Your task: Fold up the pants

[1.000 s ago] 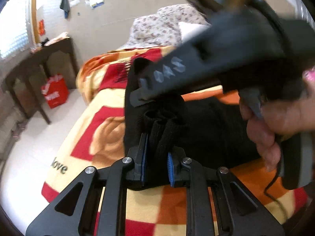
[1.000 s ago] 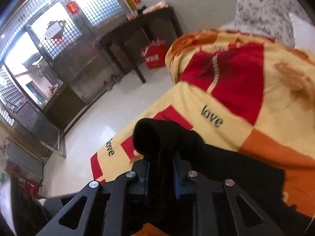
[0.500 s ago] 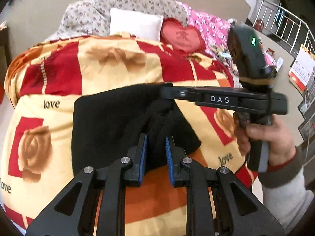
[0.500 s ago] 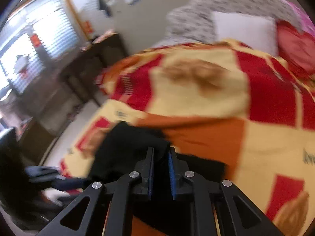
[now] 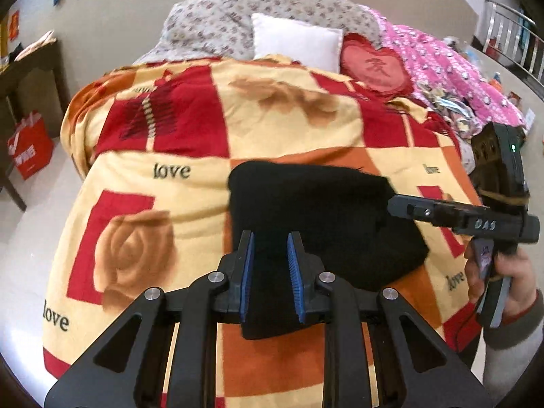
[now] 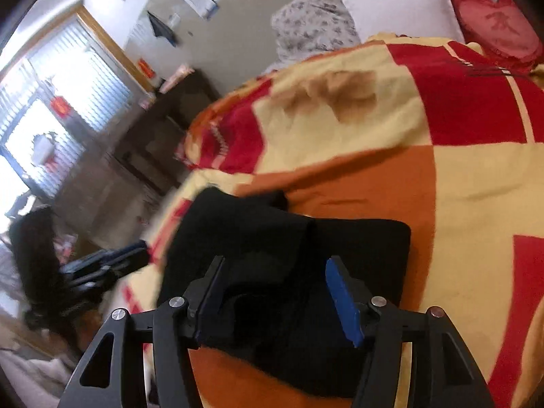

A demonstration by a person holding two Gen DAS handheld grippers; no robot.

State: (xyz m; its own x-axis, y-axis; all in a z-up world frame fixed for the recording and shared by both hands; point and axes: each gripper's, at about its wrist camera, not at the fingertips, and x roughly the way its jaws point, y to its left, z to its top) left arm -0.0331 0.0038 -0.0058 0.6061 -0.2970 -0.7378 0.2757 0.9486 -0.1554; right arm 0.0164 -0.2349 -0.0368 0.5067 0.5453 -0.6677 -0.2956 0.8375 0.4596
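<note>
One pair of black knitted pants lies folded into a thick, roughly square bundle on the near half of a bed, on one fleece blanket checked in red, cream and orange with rose prints and the word "love"; the bundle rests flat, with one loose flap turned up at its far left corner.

Two hand-held grippers work over it. The left gripper sits at the bundle's six o'clock edge; its two blue pads have just eased apart a little and stand a narrow gap from each other, the black cloth lying flat between them, let go rather than pinched. The right gripper hangs at the bundle's three o'clock side as the left camera sees it; its jaws have just swung wide, two fingers well apart, the cloth below and between them but pressed by neither; one hand in a grey sleeve with a reddish cuff clasps its handle.

At twelve o'clock, beyond the blanket, I count one white square pillow, one red heart-shaped cushion just beside it at its three o'clock, one grey floral quilt heaped behind both, and one pink patterned quilt further right. At nine o'clock of the bed stands one dark wooden table, with one red paper bag on the floor beneath it.
</note>
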